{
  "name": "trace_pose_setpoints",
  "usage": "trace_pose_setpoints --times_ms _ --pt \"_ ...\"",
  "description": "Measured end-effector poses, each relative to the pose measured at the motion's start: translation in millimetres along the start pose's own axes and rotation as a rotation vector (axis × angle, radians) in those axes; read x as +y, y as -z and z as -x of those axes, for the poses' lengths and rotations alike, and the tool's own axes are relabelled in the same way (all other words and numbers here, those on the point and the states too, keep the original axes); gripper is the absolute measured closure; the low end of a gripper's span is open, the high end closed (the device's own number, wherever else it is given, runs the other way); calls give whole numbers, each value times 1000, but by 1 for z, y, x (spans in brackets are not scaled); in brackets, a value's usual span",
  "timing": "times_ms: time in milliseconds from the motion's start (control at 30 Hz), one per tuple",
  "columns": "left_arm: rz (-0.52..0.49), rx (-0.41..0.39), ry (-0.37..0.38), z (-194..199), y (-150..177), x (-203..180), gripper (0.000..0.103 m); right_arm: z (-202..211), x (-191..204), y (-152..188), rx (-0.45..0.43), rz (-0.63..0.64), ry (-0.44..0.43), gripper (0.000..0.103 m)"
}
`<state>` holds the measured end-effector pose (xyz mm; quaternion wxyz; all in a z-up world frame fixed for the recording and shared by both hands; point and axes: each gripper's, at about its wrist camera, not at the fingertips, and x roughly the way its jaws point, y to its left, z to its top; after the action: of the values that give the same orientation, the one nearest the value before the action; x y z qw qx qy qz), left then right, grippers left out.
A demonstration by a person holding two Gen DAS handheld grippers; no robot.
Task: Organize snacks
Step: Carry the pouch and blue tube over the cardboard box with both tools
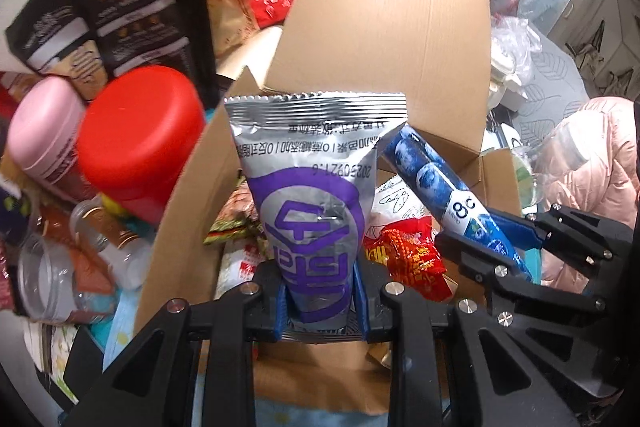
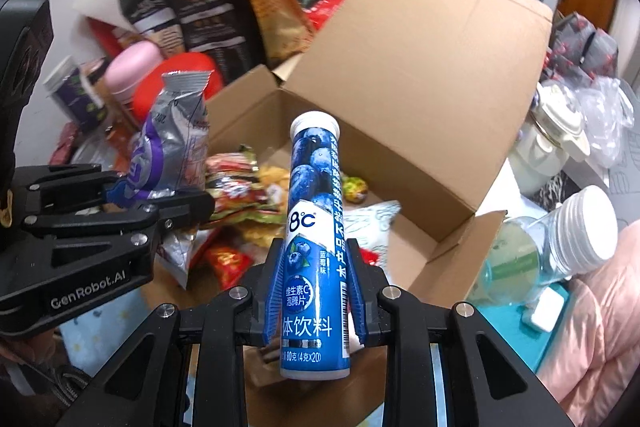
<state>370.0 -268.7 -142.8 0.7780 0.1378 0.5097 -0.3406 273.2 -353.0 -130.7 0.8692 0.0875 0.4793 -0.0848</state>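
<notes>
Clamping a crinkly foil pouch (image 1: 308, 195), the left tool (image 1: 320, 303) nears the right tool (image 2: 316, 303) (gripping a glossy cylindrical tube (image 2: 314, 227)).

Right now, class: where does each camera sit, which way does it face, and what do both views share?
Left wrist: on the left hand-held gripper, facing down into the cardboard box; its fingers clamp a silver-purple pouch.
Right wrist: on the right hand-held gripper, facing the same box; its fingers clamp a blue tube.
Shared: box, pouch, tube, each other's gripper.
</notes>
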Motion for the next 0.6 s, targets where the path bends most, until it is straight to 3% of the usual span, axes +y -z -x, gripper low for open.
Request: trace_pose_setpoints --times_ms 600 --pt "-14 135 20 -68 2 -4 78 -50 -3 10 116 -11 110 75"
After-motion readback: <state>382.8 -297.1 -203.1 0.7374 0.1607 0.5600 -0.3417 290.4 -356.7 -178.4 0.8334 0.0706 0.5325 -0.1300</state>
